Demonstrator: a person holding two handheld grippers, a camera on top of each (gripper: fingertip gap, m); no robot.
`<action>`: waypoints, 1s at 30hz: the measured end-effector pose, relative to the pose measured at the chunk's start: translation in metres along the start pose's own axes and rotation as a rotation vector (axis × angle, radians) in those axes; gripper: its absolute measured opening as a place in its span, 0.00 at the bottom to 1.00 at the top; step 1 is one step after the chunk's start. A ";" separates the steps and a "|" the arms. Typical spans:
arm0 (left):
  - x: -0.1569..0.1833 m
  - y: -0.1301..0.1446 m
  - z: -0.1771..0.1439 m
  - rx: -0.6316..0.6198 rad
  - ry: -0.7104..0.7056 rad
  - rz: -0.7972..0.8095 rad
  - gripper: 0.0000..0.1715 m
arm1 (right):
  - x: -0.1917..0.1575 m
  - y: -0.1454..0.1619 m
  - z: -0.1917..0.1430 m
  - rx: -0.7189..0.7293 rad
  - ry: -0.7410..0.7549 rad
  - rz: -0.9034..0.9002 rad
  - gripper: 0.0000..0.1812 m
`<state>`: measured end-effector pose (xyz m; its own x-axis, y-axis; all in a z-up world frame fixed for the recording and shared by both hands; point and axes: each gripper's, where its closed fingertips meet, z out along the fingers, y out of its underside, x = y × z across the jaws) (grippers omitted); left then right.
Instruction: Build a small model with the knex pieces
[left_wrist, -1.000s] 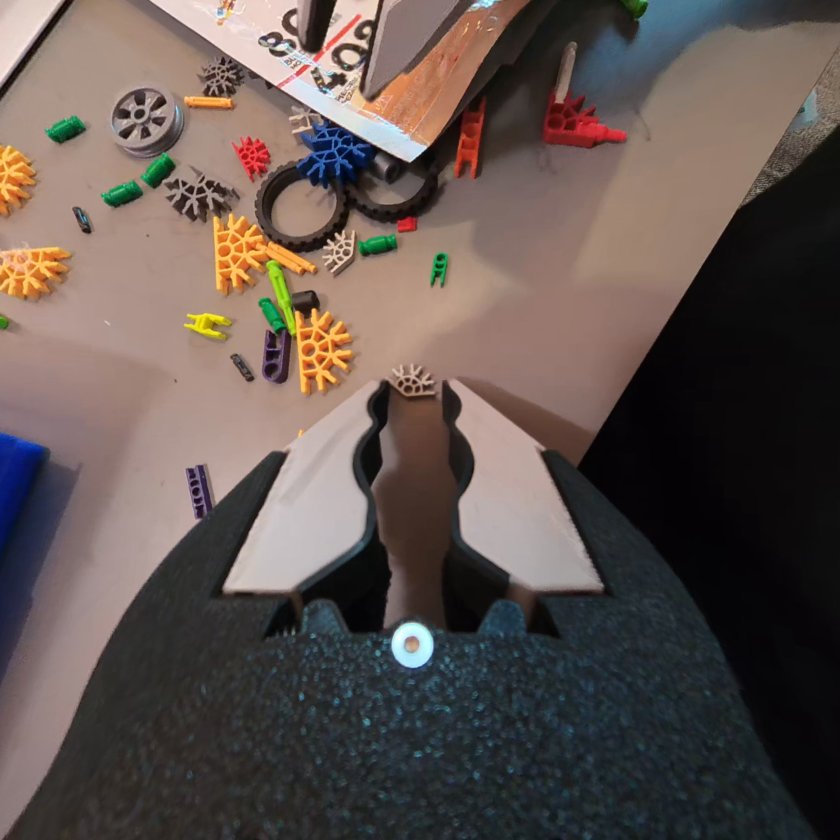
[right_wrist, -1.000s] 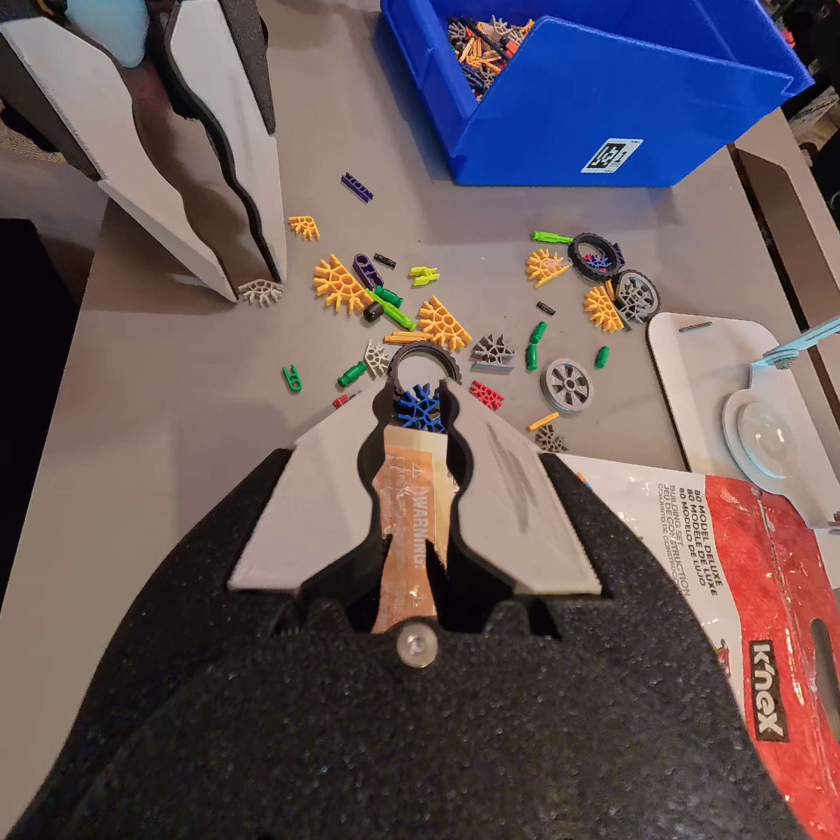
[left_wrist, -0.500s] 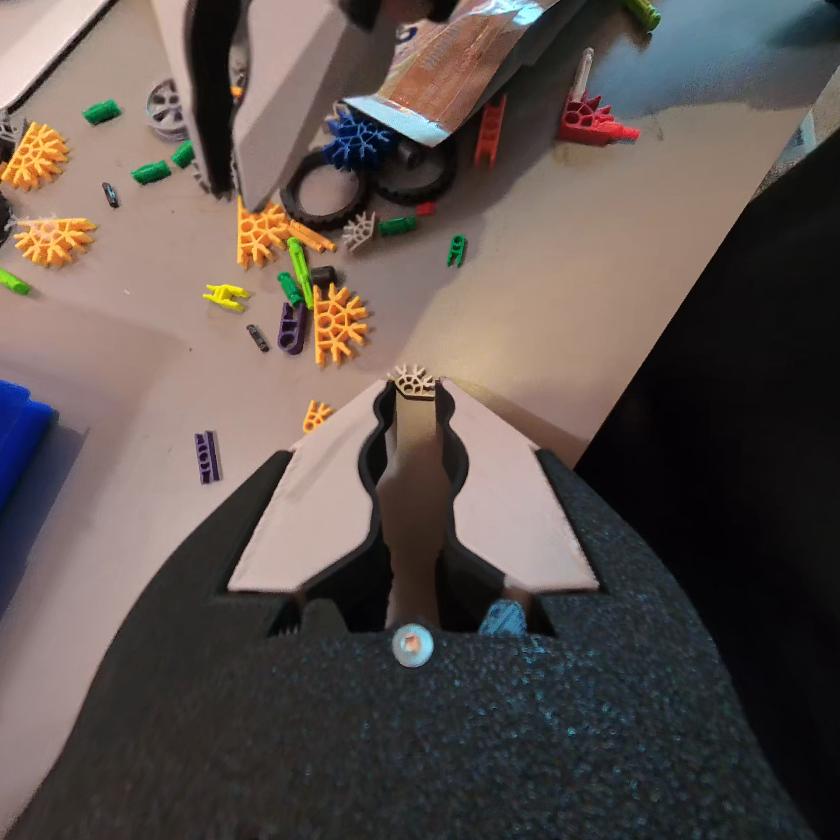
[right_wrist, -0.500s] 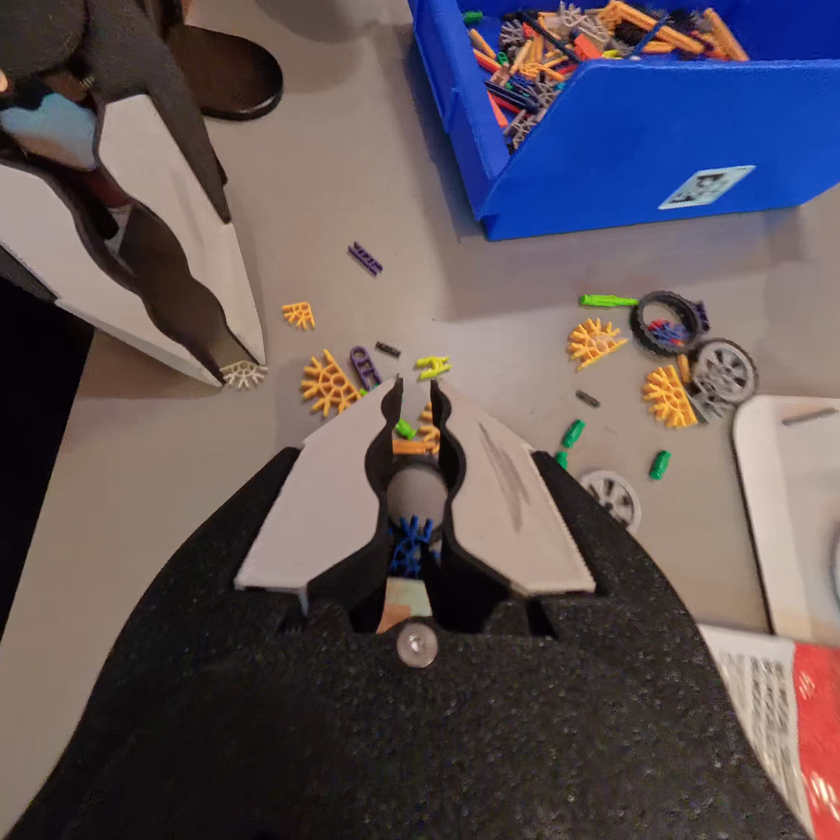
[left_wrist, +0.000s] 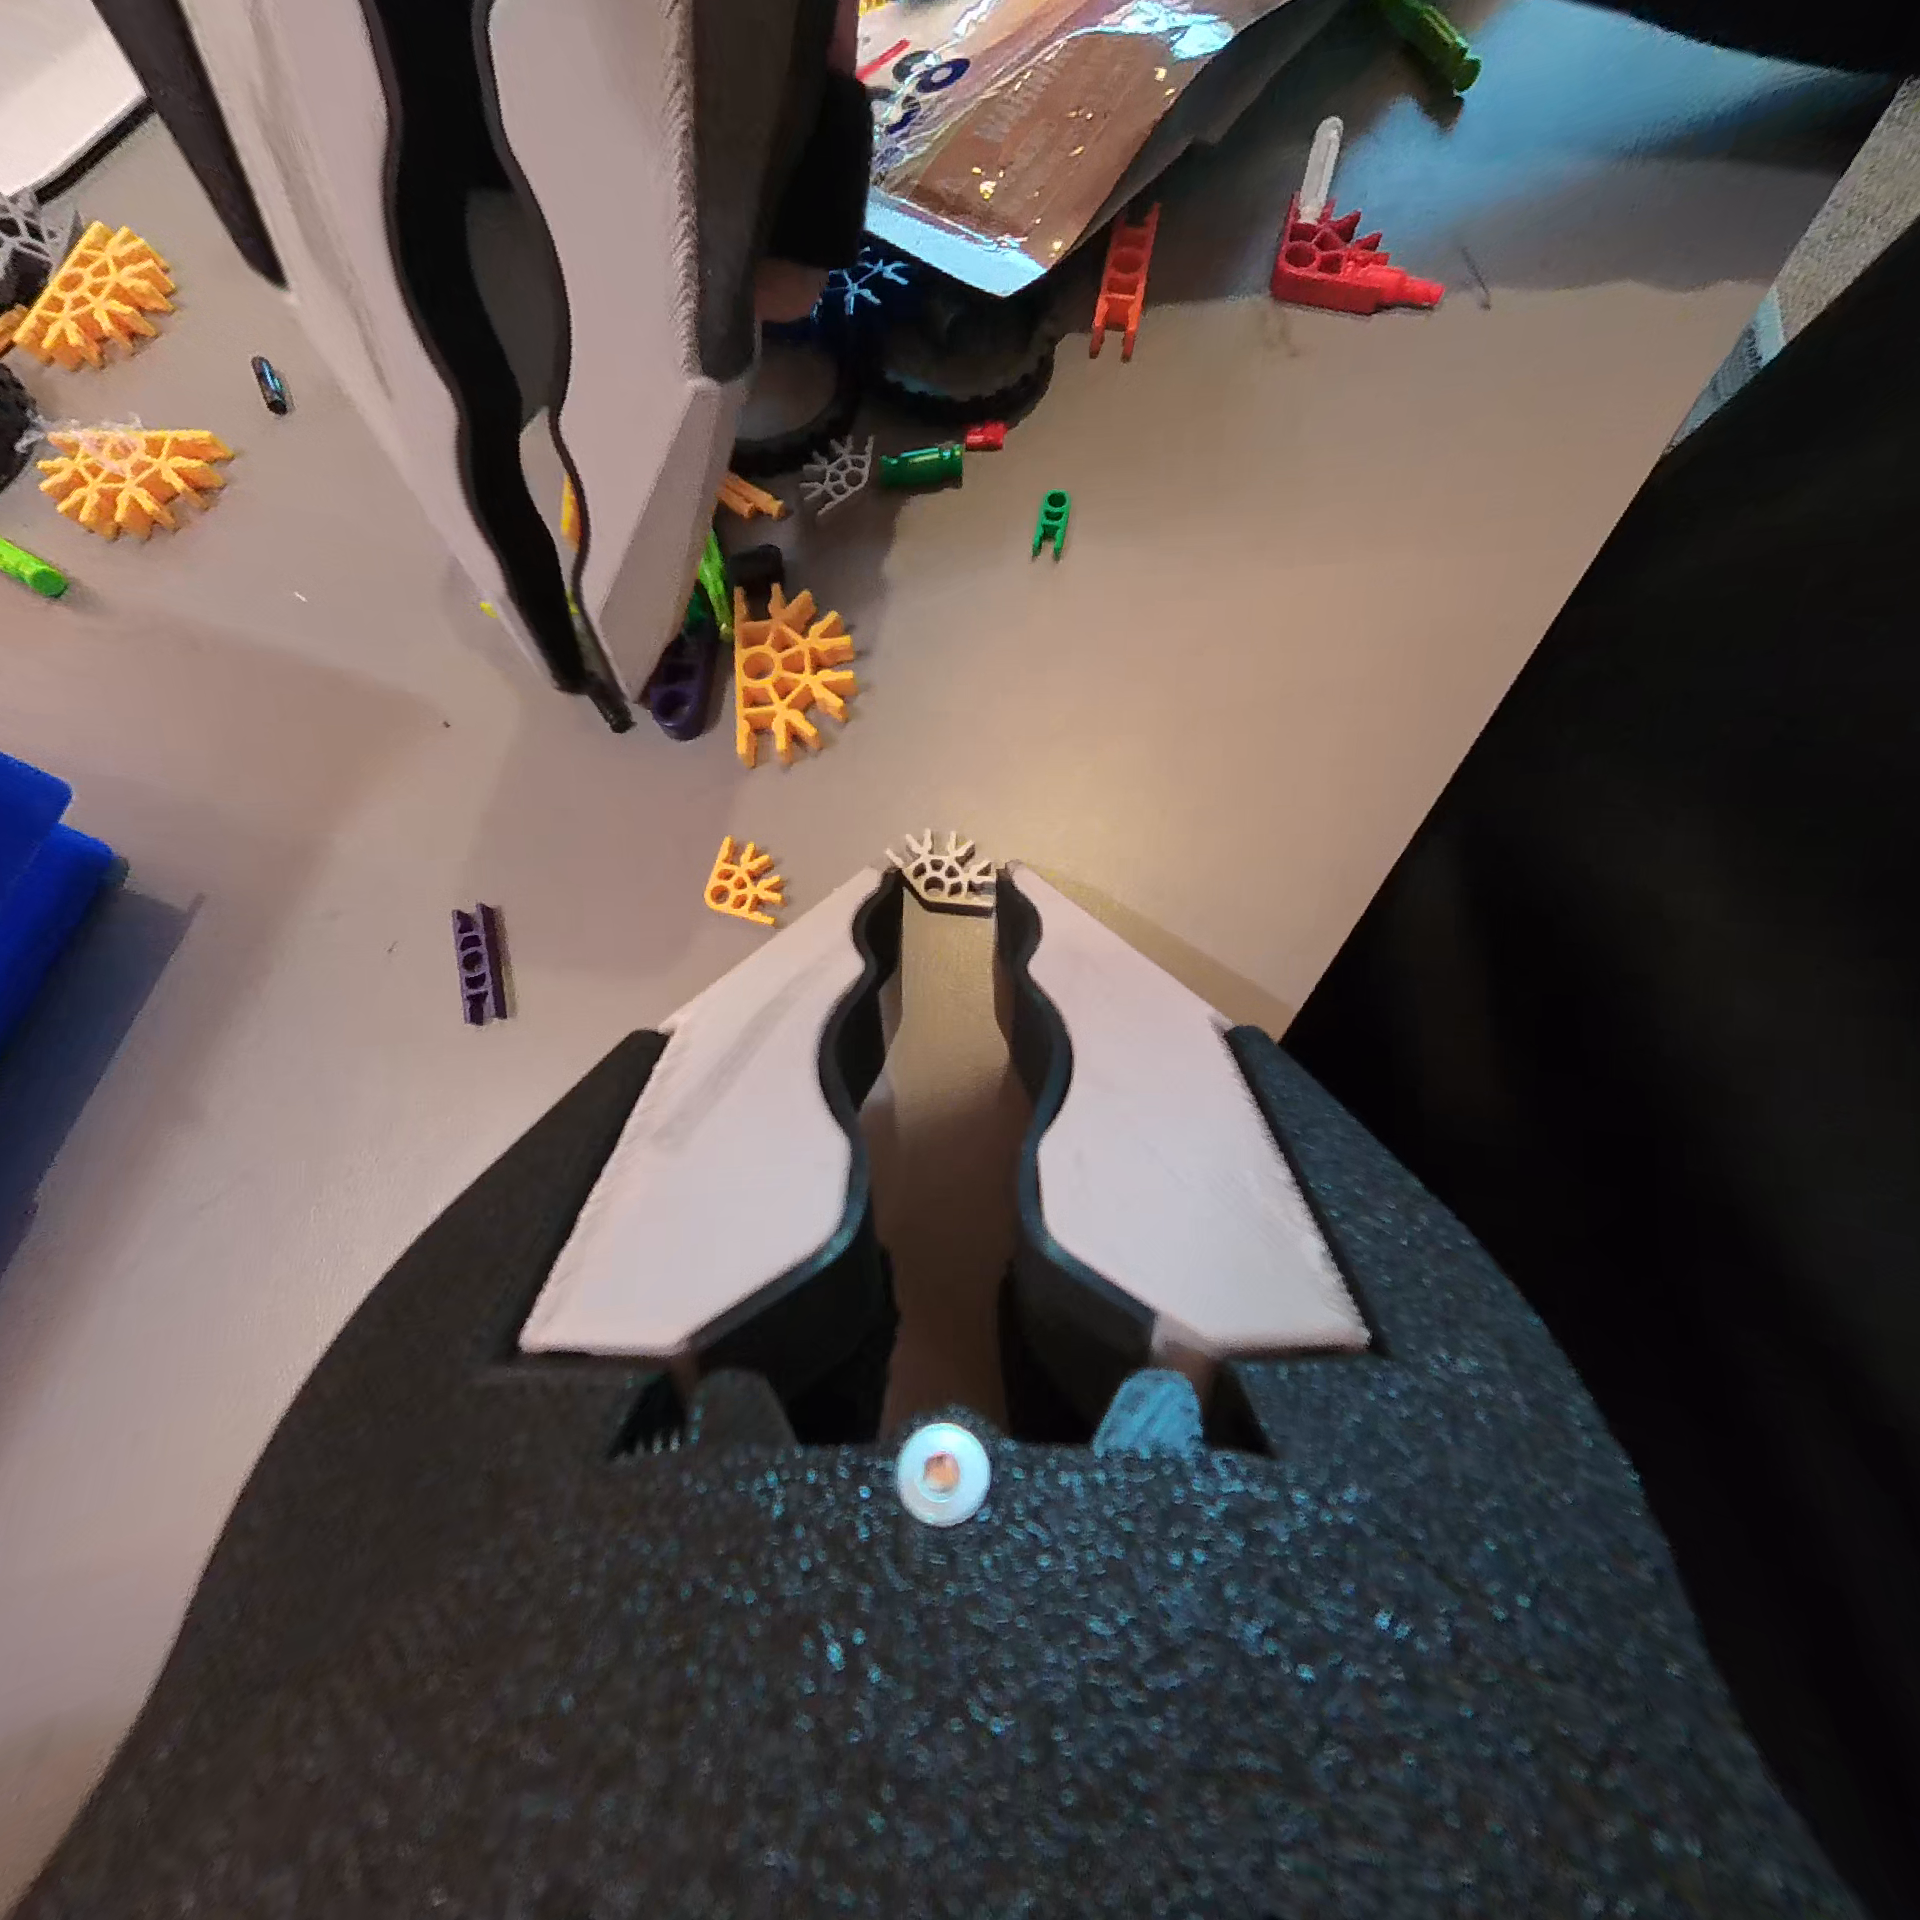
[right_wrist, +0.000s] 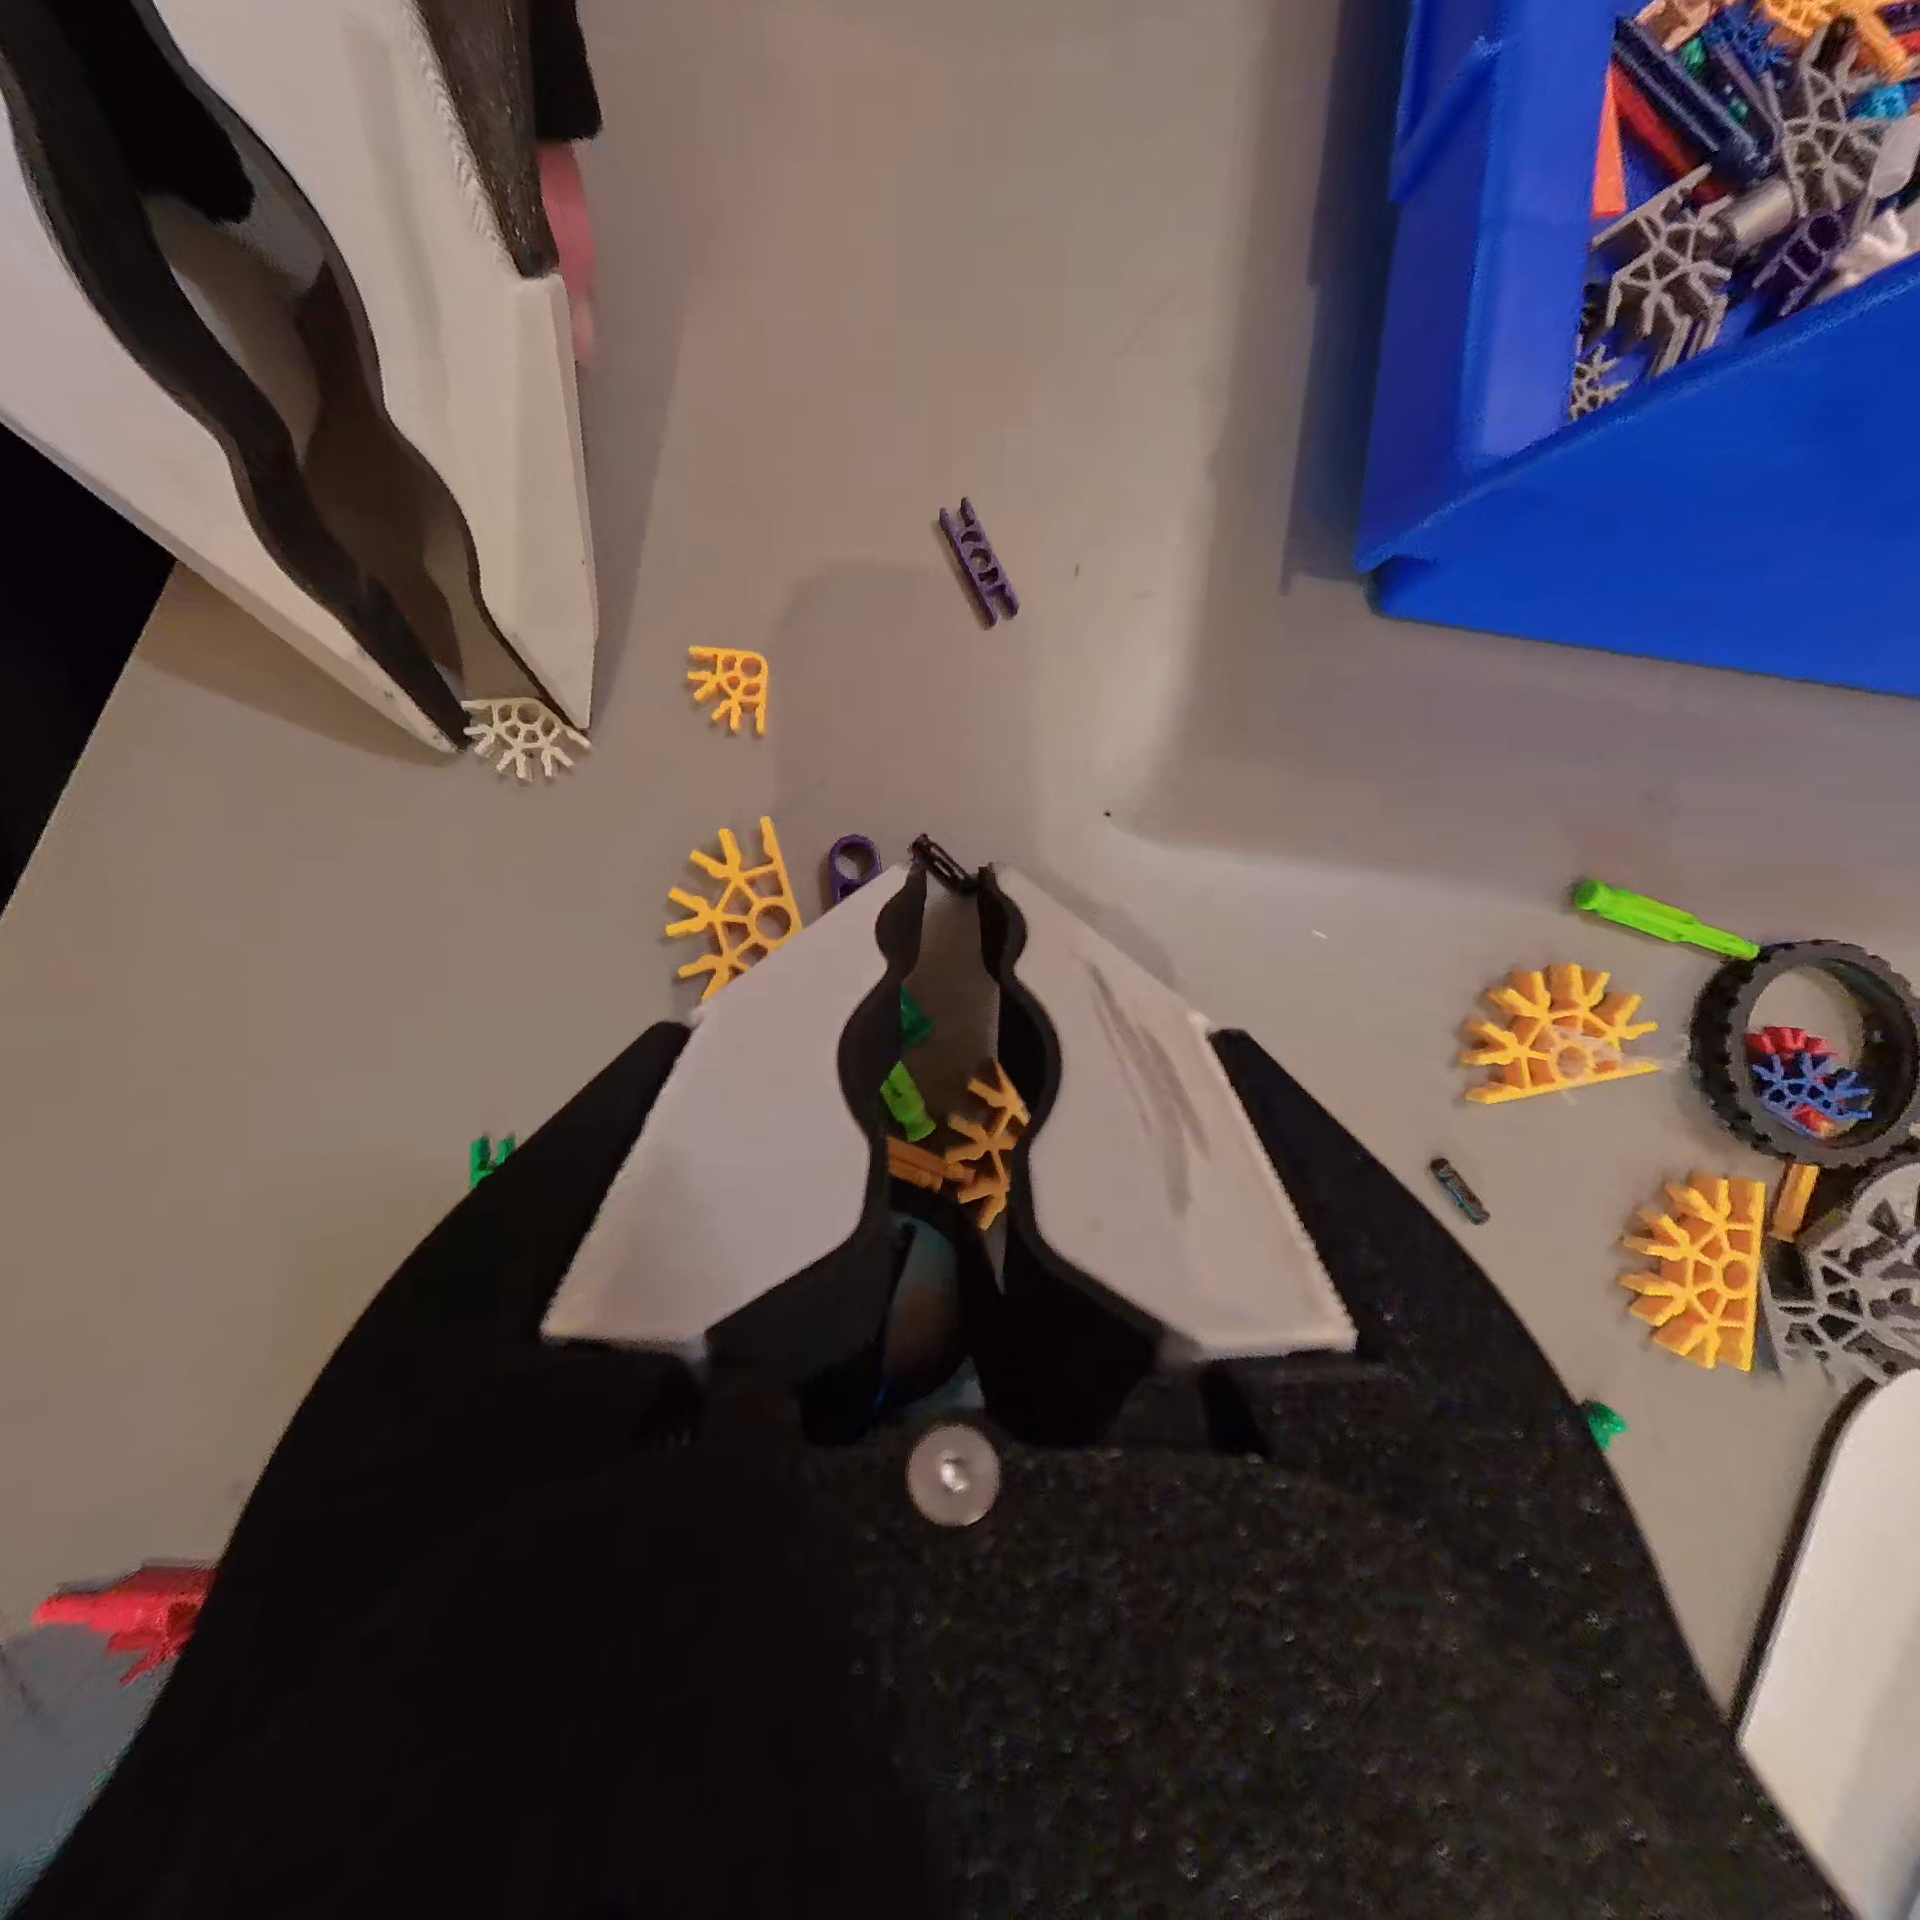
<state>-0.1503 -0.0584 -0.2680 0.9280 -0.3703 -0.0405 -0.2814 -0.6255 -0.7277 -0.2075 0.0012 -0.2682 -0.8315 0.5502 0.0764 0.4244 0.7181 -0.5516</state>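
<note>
Your left gripper (left_wrist: 945, 883) sits at the table (left_wrist: 1143, 748) edge, jaws narrow, tips closed on a white fan connector (left_wrist: 943, 871) that lies flat on the top. Just left of it, a small orange piece (left_wrist: 743, 883), then a purple clip (left_wrist: 480, 964) farther left.

Your right gripper (right_wrist: 951, 883) is nearly closed — a small black pin (right_wrist: 940, 860) sits at its tips, but whether it is pinched or only touched you cannot tell from here. A purple link (right_wrist: 854, 864) and a yellow connector (right_wrist: 736, 909) lie just left of those tips, partly under the left finger. Green and yellow bits show through the gap between the fingers.

Farther out on the right, yellow fans (right_wrist: 1548, 1034) and a black tyre (right_wrist: 1813, 1049) with a blue piece inside it; a light-green rod (right_wrist: 1662, 920) beside them.

Blue bin (right_wrist: 1662, 540) at far right, well apart from both grippers — it holds a heap of grey, orange and dark pieces (right_wrist: 1756, 135).

From the left view, the right gripper stands in front of the pile and hides part of it. Beyond: two tyres, a foil bag (left_wrist: 1039, 135), an orange clip (left_wrist: 1122, 275), a red connector (left_wrist: 1340, 265).
</note>
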 end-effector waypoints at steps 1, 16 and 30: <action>0.000 0.000 0.000 0.000 0.001 0.001 0.09 | 0.001 0.000 0.000 -0.004 -0.002 -0.001 0.04; -0.001 0.000 -0.002 0.016 -0.020 -0.004 0.10 | -0.023 -0.015 -0.029 0.118 0.044 0.103 0.00; 0.007 -0.002 0.002 0.008 -0.004 0.031 0.08 | -0.069 -0.006 -0.011 0.053 0.044 0.122 0.00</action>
<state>-0.1429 -0.0587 -0.2680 0.9199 -0.3865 -0.0660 -0.3080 -0.6080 -0.7318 -0.1485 -0.0362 -0.2614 -0.7580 0.6509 0.0415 0.5010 0.6218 -0.6019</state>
